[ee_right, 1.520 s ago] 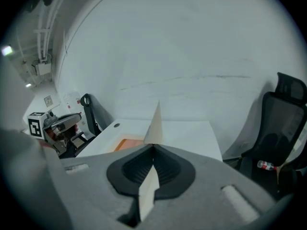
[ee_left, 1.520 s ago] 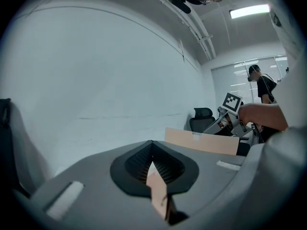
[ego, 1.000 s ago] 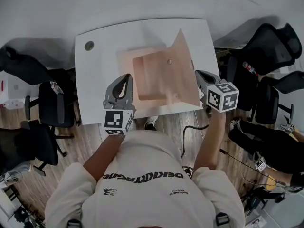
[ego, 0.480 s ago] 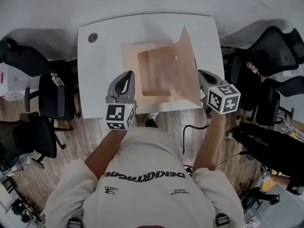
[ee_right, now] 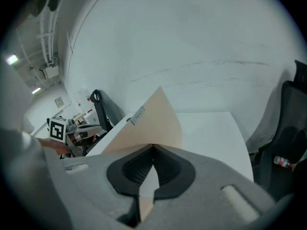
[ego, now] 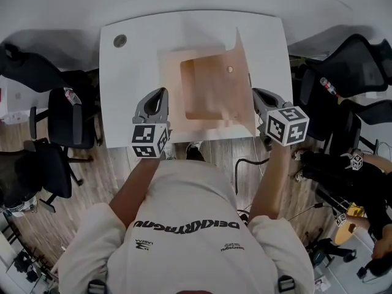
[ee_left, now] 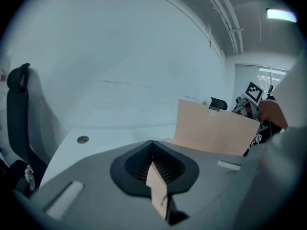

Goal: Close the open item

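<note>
Two grippers at the near edge of the white table (ego: 131,78), both clamped on the tan folder (ego: 211,94). Folder open, lying about the middle of the table and reaching to its near edge. Lower sheet flat on the tabletop; other flap (ego: 244,84) raised steeply toward the table's right side, a small round dot near its upper part. Left gripper (ego: 159,95) toward the table's near left, jaws pressed together on a thin tan edge of the folder (ee_left: 157,188), seen running straight between the dark pads (ee_left: 169,169) in the left gripper view, with the raised flap (ee_left: 213,131) standing beyond. Right gripper (ego: 262,97) toward the table's near right, jaws closed on the lower edge of the raised flap (ee_right: 146,128), that sheet rising and curving up from between the pads (ee_right: 165,169). Round grommet (ego: 120,40) at the table's far left corner. Several black chairs (ego: 67,124) on the floor left and right of the table.
</note>
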A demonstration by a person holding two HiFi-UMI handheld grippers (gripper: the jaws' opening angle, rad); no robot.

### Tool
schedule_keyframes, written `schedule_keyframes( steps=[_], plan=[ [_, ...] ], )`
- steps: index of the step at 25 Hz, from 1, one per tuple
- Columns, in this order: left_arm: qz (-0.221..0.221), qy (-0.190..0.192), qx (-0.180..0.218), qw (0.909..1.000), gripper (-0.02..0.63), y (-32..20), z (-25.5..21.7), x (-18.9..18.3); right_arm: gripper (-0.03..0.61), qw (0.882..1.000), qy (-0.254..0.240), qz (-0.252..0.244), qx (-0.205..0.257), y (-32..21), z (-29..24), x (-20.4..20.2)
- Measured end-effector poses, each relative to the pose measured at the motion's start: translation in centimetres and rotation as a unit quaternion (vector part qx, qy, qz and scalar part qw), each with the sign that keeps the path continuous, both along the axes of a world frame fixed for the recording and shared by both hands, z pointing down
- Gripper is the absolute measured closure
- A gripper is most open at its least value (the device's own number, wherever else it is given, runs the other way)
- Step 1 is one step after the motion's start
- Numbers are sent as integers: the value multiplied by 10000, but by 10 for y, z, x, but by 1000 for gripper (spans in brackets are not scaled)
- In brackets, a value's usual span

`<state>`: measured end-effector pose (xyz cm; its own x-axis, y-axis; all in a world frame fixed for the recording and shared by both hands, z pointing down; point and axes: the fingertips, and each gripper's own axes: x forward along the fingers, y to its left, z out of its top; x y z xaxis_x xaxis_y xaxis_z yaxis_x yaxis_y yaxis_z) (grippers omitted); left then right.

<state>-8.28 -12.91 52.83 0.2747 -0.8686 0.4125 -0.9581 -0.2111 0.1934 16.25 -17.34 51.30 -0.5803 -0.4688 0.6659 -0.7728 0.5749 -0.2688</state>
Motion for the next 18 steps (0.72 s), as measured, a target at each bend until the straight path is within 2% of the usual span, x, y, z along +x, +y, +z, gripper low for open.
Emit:
schedule_keyframes(
  steps=[18],
  plan=[
    [-30, 97, -830, 9965, 611, 12, 65, -15, 578, 9986, -160, -268, -425, 9, 28, -27]
  ],
)
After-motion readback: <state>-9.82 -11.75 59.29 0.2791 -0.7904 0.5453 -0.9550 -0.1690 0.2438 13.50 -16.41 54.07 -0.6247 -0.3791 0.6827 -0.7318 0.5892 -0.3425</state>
